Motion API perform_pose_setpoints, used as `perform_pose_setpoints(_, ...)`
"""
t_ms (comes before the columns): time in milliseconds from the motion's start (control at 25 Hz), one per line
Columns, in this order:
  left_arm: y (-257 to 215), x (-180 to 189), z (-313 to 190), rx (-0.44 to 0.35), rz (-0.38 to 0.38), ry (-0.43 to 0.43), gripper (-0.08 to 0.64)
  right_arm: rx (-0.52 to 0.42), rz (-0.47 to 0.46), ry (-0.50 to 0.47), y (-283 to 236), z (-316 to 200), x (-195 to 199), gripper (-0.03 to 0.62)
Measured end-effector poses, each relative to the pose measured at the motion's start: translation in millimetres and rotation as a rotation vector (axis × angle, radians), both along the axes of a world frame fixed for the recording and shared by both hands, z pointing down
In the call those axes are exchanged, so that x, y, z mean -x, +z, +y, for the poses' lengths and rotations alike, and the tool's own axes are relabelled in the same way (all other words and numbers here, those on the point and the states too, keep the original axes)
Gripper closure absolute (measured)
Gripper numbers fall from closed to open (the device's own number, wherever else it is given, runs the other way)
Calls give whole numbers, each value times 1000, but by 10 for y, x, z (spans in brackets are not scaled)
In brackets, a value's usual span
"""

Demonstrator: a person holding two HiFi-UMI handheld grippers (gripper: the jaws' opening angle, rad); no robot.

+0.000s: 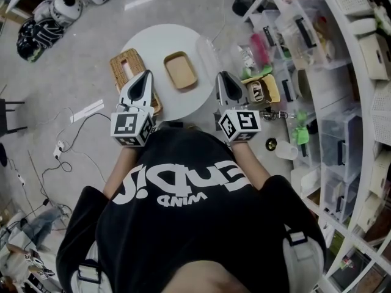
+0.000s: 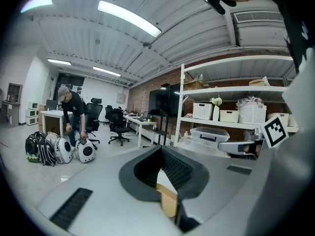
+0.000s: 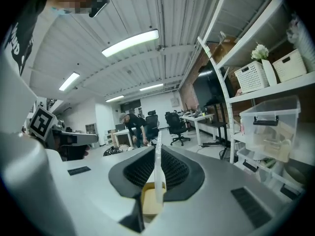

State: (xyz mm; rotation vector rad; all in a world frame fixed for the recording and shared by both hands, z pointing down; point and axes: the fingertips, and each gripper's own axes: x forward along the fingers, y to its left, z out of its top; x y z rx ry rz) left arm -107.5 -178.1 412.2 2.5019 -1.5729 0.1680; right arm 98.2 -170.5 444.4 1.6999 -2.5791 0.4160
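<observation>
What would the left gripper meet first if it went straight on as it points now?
Probably nothing near: the left gripper points level over the wicker box on the round table, with open floor beyond in its own view. Depth is unclear.

The left gripper (image 1: 146,75) covers a corner of the wicker basket (image 1: 125,65). The person's shirt (image 1: 183,176) hides the round table's (image 1: 157,41) near rim. The shelves (image 1: 366,54) are cut off by the right edge, and the things in their bins are too small to tell.
</observation>
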Motion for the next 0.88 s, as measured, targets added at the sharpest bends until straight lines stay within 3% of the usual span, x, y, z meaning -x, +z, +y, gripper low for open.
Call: perform_pose_setpoints(880,32,20,20,20,2,-13,560,30,-19,-29,84,-42,126,557)
